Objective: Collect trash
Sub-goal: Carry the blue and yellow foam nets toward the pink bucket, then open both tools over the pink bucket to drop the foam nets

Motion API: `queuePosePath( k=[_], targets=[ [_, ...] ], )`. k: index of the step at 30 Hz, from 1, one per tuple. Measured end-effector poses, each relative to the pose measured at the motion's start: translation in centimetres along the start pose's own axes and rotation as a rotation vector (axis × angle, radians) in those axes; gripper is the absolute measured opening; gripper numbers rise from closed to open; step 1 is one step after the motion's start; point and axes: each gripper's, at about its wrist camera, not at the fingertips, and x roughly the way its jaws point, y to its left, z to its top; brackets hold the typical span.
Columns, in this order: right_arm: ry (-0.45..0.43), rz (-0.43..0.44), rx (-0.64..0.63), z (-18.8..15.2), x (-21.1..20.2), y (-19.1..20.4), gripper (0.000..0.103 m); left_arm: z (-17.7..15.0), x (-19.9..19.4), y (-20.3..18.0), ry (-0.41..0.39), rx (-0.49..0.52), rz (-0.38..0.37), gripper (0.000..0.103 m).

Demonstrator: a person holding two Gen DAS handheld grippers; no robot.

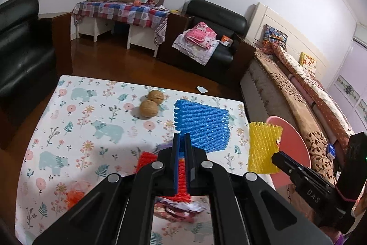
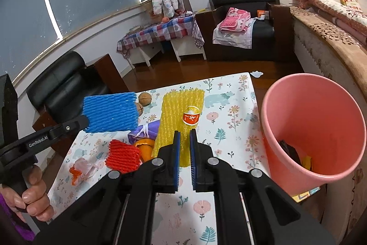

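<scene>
My left gripper [image 1: 181, 139] is shut on a blue foam net [image 1: 203, 124] and holds it lifted above the table; it shows in the right wrist view [image 2: 110, 113] too. My right gripper [image 2: 184, 132] is shut on a yellow foam net [image 2: 181, 116] with a red sticker, also seen in the left wrist view [image 1: 263, 146]. A pink bin [image 2: 314, 130] stands right of the table with some trash inside. On the table lie a red foam net [image 2: 122, 159], orange peel [image 2: 145, 147], a purple wrapper [image 2: 144, 131] and a crumpled orange-pink wrapper [image 2: 81, 170].
Two walnuts [image 1: 151, 103] lie at the far side of the floral table [image 1: 80, 125]. Black armchairs stand at the left and far back. A bed [image 1: 298, 88] runs along the right behind the bin. A scrap of paper [image 1: 201, 89] lies on the floor.
</scene>
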Motion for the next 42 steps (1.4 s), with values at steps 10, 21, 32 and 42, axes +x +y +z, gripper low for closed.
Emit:
queuePosePath(
  k=[10,21,32,42],
  targets=[
    [-0.101,-0.109,0.021,0.1,-4.2,-3.6,0.008,0.6,0.6,-6.3,-0.013,0.104,-0.081,0.003],
    [-0.137,-0.327,0.101,0.1,-6.3,-10.4,0.008,0.3,4.5,-14.7,0.029,0.218,-0.191,0.003],
    [-0.114,-0.369,0.186,-0.8,-5.6,-14.2,0.008,-1.7,9.1,-19.5,0.098,0.331,-0.201,0.003],
    [-0.095,-0.349,0.253,-1.2,-5.2,-15.7,0.009,-2.7,10.5,-19.9,0.146,0.36,-0.215,0.004]
  ],
)
